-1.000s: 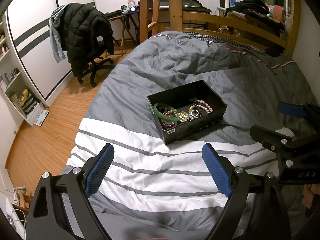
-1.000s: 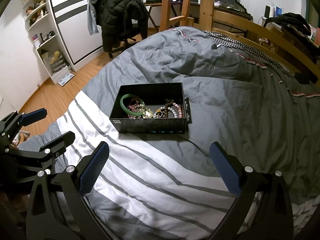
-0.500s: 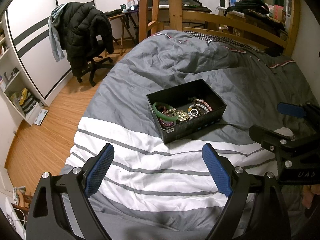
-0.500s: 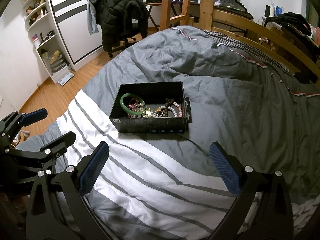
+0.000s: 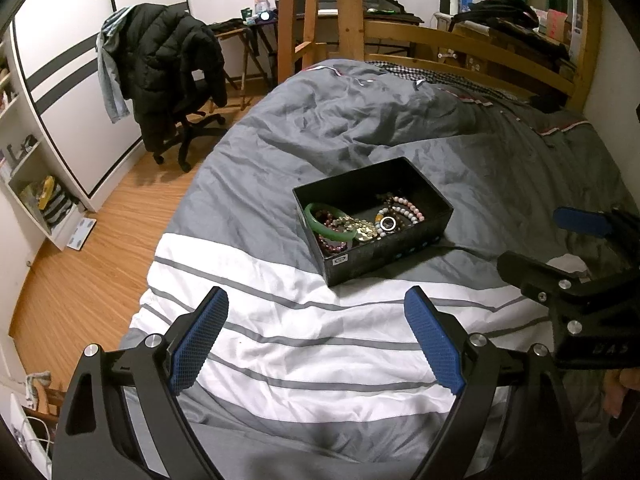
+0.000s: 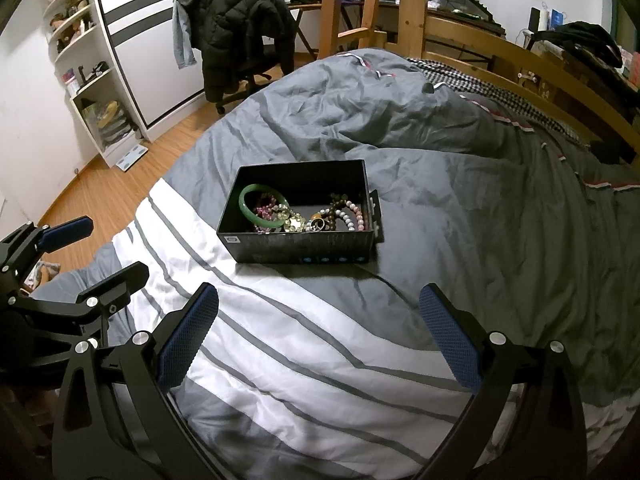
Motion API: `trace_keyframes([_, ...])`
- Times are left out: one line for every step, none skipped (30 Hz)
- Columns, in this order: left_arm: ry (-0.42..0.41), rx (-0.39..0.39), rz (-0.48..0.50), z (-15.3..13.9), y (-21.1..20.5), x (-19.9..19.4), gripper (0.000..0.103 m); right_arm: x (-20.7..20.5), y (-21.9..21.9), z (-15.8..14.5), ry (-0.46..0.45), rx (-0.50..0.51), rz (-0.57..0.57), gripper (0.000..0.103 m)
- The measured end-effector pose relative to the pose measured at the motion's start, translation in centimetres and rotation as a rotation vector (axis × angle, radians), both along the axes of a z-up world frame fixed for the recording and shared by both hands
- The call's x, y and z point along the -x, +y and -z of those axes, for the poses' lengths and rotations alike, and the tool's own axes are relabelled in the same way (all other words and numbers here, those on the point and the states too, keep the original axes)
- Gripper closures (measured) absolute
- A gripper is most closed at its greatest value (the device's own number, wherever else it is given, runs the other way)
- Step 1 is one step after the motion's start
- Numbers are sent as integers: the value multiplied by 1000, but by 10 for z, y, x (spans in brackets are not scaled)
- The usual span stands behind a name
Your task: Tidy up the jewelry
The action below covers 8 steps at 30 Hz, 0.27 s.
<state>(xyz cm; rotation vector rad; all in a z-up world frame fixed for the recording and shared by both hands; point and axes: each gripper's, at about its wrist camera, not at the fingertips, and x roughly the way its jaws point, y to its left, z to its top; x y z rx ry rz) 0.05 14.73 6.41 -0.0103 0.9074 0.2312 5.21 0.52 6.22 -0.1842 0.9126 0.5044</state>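
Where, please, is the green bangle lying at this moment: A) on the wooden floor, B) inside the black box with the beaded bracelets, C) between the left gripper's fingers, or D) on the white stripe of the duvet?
B: the green bangle lies inside the black box on the bed, beside the beaded bracelets, while both grippers are open and hold nothing.

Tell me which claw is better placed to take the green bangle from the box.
Probably left: the bangle lies at the box's left end, nearer the left claw. Both claws hang open and short of the box.
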Motion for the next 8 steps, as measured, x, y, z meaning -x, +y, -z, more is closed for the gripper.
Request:
trace_keyframes([0,0,-1,0,1,0,15,1,-1,1,1,0,-1,4])
trace_keyframes([0,1,-1,0,1,0,15,0,0,1,1,0,0,4])
trace_keyframes([1,1,0,0,1,0,15,0,0,1,2,-1,1,4])
trace_keyframes([0,0,-1,0,0,0,15,0,-1,1,2,-2,1,4])
trace_keyframes([0,0,0,0,0,0,15,0,0,1,1,-1,1,4])
trace_keyframes([0,2,0,0,0,0,15,0,0,1,2,0,0,4])
trace_keyframes([1,2,-2,-1,1,0,15,0,0,1,2,0,1,4])
trace_keyframes([1,4,-1,-1,1,0,15,0,0,1,2,-1,0,4])
